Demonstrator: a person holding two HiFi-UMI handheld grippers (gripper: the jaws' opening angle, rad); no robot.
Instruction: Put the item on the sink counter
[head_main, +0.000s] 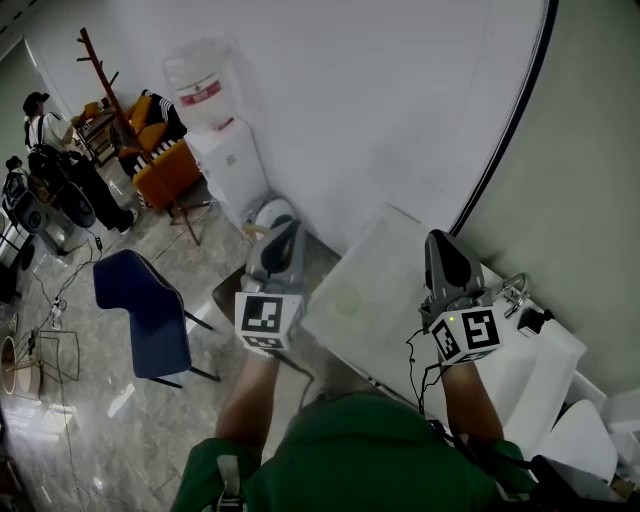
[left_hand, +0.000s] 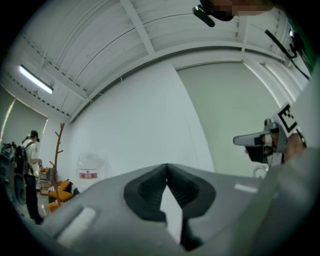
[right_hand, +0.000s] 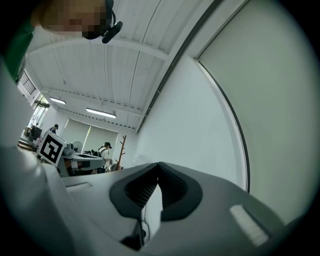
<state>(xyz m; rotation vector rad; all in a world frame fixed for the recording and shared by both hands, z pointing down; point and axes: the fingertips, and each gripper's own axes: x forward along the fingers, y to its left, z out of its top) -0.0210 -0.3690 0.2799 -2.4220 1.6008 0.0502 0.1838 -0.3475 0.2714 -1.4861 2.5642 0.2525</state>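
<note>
Both grippers are raised and point at the white wall, above and in front of the white sink counter (head_main: 375, 300). My left gripper (head_main: 285, 228) is shut, its tips meeting (left_hand: 166, 166) with nothing between them. It hangs off the counter's left edge, over the floor. My right gripper (head_main: 443, 240) is over the counter, near the faucet (head_main: 515, 288). It is also shut and empty (right_hand: 158, 164). No loose item shows in either gripper. The right gripper (left_hand: 265, 142) appears at the side of the left gripper view.
A water dispenser (head_main: 215, 110) stands by the wall at the left, with a white bin (head_main: 270, 215) beside it. A blue chair (head_main: 140, 310) is on the floor at the lower left. Farther off are an orange sofa (head_main: 165, 165), a coat rack (head_main: 105, 85) and a person (head_main: 50, 140).
</note>
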